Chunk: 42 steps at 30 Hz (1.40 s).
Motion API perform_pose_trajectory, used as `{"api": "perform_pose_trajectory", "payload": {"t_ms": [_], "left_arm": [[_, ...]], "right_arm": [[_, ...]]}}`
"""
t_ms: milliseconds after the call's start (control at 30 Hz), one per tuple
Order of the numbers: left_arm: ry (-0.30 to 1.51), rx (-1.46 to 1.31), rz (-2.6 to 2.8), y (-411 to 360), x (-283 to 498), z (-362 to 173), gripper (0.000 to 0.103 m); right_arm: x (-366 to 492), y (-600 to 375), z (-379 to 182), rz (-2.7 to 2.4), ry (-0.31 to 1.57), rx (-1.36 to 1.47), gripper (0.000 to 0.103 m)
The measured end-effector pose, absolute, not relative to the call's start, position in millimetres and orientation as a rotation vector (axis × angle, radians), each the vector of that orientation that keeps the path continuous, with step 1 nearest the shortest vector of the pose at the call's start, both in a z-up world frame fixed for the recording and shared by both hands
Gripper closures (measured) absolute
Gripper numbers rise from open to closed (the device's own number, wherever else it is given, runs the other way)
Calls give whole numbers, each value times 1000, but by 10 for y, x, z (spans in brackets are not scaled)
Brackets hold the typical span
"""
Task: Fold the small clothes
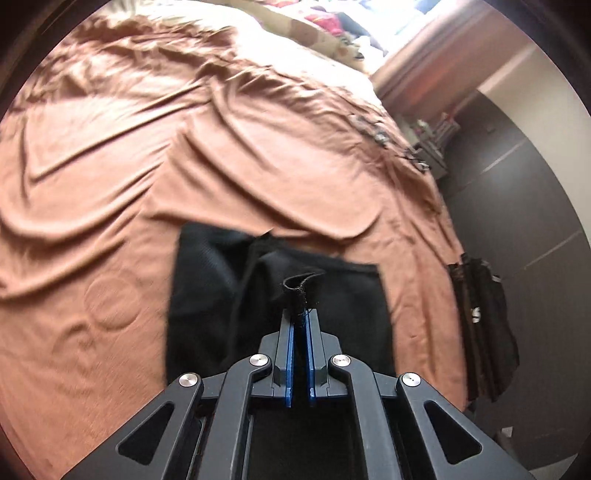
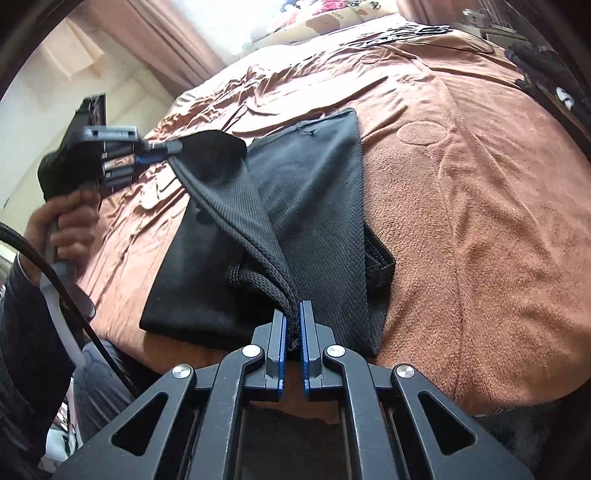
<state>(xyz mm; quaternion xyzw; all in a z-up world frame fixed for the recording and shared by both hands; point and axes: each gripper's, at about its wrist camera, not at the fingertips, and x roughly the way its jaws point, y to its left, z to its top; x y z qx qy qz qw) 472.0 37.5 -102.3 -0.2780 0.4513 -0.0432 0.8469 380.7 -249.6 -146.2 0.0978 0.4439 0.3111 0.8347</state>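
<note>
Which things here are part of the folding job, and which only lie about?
Job: black mesh garment; left gripper and right gripper, both shut on its edge; brown bedspread.
Lying about: dark clothes at the bed's edge; patterned pillow; curtain.

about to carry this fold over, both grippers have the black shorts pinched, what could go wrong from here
1. The left gripper holds only a thin bit of hem on the black shorts; it could slip out mid-lift.
2. The right gripper pinches the bunched waistband near the edge of the bed cover; a pull may drag the shorts off.
3. The lifted layer looks twisted, so the fold could land crooked.
</note>
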Motion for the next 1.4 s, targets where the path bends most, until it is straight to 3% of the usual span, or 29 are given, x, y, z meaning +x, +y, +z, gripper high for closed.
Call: {"api": "perform_pose_trajectory", "payload": {"t_ms": [500,1233,1333,1400], "left_arm": [[988,-473,-229,-322,5440,-837,98],[1148,-402,-284,-988,6226,-1584,97],[1158,-430,-289,-1002,6284,-1663,90],[1158,-444,-288,-979,6286,-1670,76]], "right_arm": [[3803,-2769,-1529,639,940,318,100],[3895,-2844,-1740,639,995,385,100],[3902,-2854,-1763,641,1002,396,100],[3912,-2853,-1762,643,1004,393,100]]}}
